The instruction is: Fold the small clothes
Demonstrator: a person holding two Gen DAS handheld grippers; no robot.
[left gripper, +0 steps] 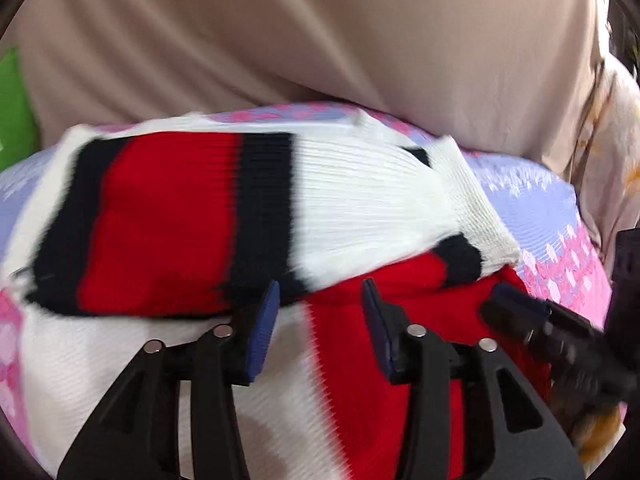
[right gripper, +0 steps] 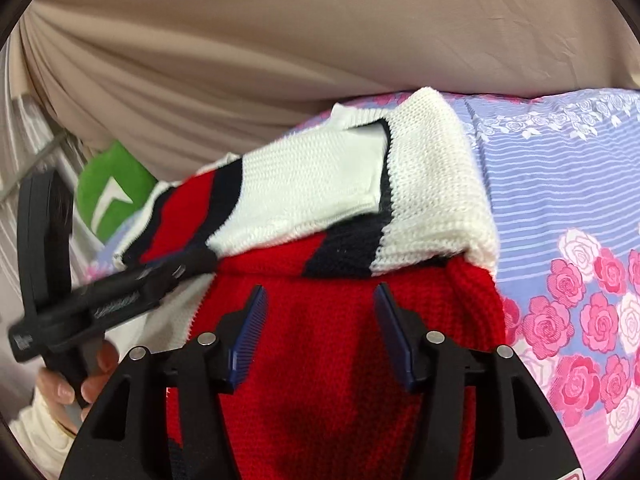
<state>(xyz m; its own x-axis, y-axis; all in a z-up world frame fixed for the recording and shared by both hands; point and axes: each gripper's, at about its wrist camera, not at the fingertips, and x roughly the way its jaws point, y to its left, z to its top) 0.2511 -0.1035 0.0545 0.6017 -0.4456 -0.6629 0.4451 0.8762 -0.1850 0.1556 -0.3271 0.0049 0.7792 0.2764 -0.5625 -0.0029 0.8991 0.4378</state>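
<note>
Your left gripper [left gripper: 320, 312] hovers with its jaws apart and nothing between them, directly over the red and white body of the knitted sweater [left gripper: 168, 220]. Your right gripper [right gripper: 320, 312] is likewise spread wide and empty, above the red panel. Each tool shows in the other's view, so they are working close together.

Just ahead of both sets of fingers, a striped part of the sweater already lies folded across the body, its white ribbed edge [right gripper: 440, 184] farthest from your right tool. The sweater rests on the floral bedsheet [right gripper: 560, 200], which runs on to your right; beyond it hangs a beige cloth [right gripper: 280, 60], with a green cushion [right gripper: 112, 188] off past your left tool.

For the next fold, probably grip only the top layer near an edge, both tools level, and lift evenly so the folded part doesn't slide.
</note>
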